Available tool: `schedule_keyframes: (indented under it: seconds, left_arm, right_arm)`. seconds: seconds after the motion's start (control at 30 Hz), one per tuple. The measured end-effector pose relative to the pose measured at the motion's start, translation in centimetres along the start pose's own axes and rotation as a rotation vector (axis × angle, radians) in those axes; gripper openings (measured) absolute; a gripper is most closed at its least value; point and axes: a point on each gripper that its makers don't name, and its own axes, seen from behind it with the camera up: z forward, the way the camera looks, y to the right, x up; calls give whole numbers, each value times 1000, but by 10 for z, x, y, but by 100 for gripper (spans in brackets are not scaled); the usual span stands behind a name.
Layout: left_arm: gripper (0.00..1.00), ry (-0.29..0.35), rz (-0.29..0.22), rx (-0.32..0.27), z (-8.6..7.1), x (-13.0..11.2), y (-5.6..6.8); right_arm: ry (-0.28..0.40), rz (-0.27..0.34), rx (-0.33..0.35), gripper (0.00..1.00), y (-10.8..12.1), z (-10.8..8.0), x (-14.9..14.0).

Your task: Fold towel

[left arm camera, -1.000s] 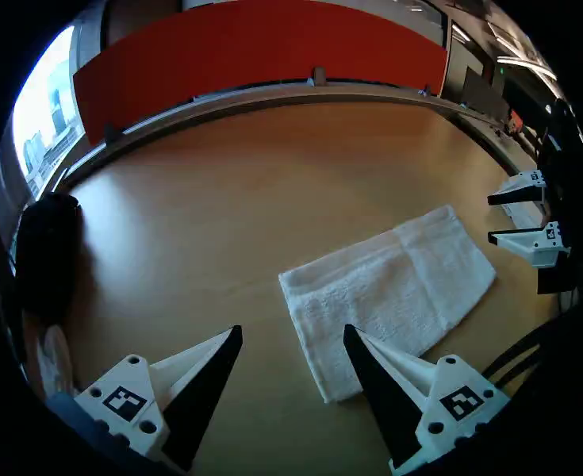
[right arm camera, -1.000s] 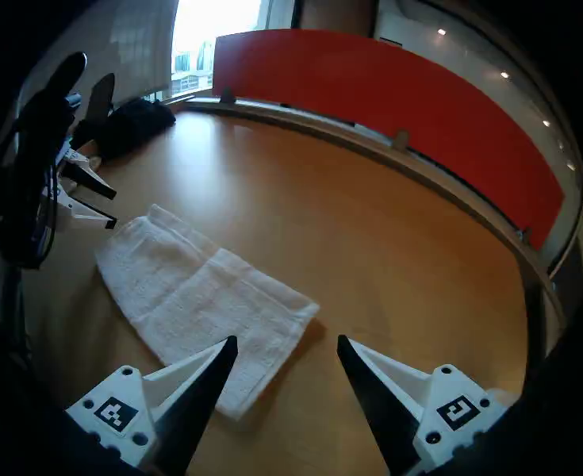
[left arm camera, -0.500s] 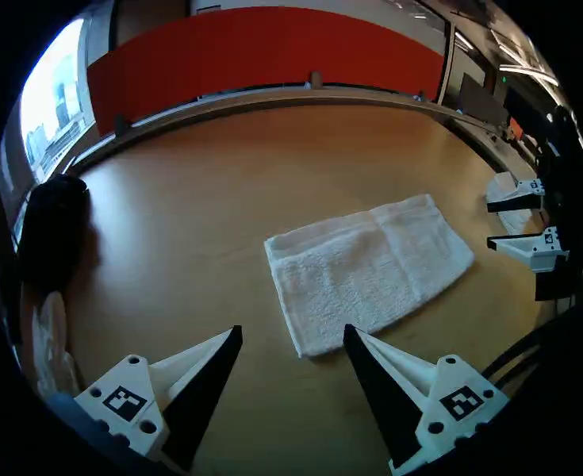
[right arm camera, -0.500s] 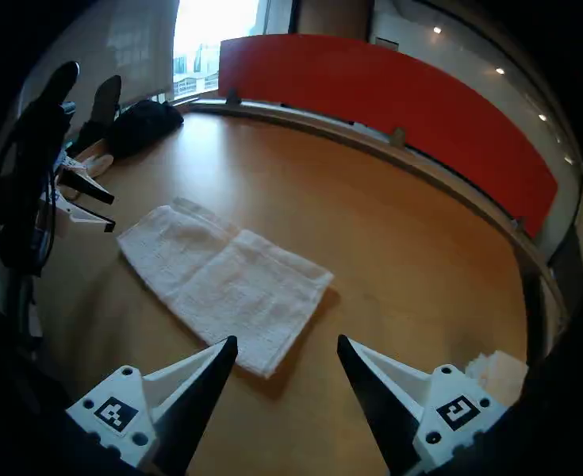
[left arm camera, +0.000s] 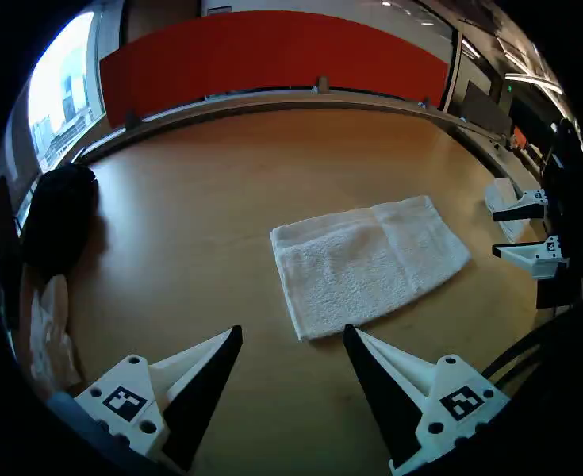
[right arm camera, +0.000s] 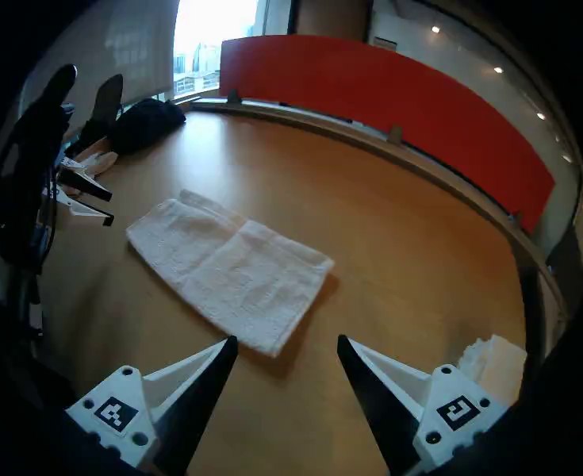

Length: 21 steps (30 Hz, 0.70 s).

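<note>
A white towel [left arm camera: 366, 262] lies folded flat on the wooden table [left arm camera: 212, 198], a fold line running across it. My left gripper [left arm camera: 291, 373] is open, its tips just short of the towel's near edge, nothing between them. In the right gripper view the same towel [right arm camera: 232, 266] lies ahead, and my right gripper [right arm camera: 285, 377] is open just short of its near corner. Farther off, the right gripper [left arm camera: 529, 234] shows at the right edge of the left gripper view, and the left gripper [right arm camera: 85, 194] shows at the left of the right gripper view.
A black bag [left arm camera: 57, 214] sits at the table's far left, with pale cloth [left arm camera: 49, 333] beside it. More white folded cloth [right arm camera: 493, 361] lies near the right table edge. A red partition [left arm camera: 275, 59] runs behind the table. A window [right arm camera: 212, 32] is beyond.
Both grippers have drawn back from the towel, which now lies farther ahead of the fingers. The towel itself rests flat and folded as before.
</note>
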Motion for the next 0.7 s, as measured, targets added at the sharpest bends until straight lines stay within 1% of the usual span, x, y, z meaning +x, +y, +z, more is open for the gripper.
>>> schedule_keyframes:
  seconds: [0.1, 0.27, 0.57, 0.7]
  left_arm:
    - [95, 2, -8, 10, -3, -4, -3]
    - [95, 15, -26, 32, -13, -11, -10]
    - [95, 73, -77, 89, -36, -18, -29]
    - [95, 101, -95, 104, -44, -20, -33]
  right_arm:
    - [0, -6, 13, 98, -3, 1, 0]
    - [-6, -25, 42, 98, -9, 5, -1]
    - [-15, -75, 82, 98, -17, 14, 0]
    - [-23, -92, 102, 98, -18, 16, -1]
